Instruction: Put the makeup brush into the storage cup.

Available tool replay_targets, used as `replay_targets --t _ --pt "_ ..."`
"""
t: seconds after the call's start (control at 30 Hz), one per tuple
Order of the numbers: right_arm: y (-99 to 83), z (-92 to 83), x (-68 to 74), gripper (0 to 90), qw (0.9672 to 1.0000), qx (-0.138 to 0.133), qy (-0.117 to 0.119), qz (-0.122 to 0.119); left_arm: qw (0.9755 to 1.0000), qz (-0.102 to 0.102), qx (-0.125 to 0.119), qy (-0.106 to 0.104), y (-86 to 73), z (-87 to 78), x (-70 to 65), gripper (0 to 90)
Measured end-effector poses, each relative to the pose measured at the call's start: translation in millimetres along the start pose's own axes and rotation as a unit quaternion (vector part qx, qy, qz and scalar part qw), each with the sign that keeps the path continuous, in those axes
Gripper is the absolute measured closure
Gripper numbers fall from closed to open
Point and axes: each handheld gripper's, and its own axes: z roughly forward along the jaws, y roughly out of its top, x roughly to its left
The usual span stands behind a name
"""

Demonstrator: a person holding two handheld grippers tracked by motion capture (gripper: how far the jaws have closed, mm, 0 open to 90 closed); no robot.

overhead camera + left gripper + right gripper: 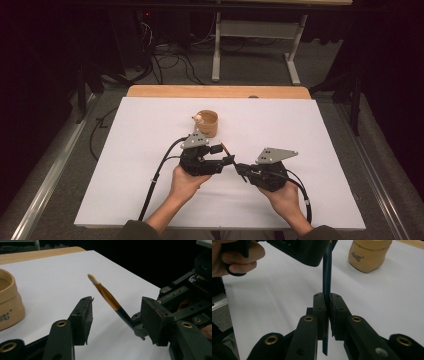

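Observation:
A paintbrush [110,298] with a dark blue handle, an amber band and a white tip stands slanted above the white table sheet [140,165]. My right gripper [327,296] is shut on its handle [327,270], with the handle's end poking out below the pads. My left gripper [116,307] is open, one jaw on each side of the brush, and neither pad touches it. From above, the left gripper [222,155] and the right gripper [242,170] meet near the middle of the sheet, where the brush [234,162] is a thin dark line.
A tan cup [206,123] stands just beyond the left gripper, with a small pale object [196,119] at its rim. It also appears as the tan cup [368,255] at the upper right. A wooden table edge [215,91] runs along the far side.

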Motion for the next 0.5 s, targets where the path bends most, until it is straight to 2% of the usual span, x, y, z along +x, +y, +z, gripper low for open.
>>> replay_targets --t 0.5 --pt "1.7 4.5 7.6 86.1 0.9999 -0.005 0.007 -0.013 0.9998 -0.013 0.011 -0.007 -1.0 7.3 0.4 58.4"
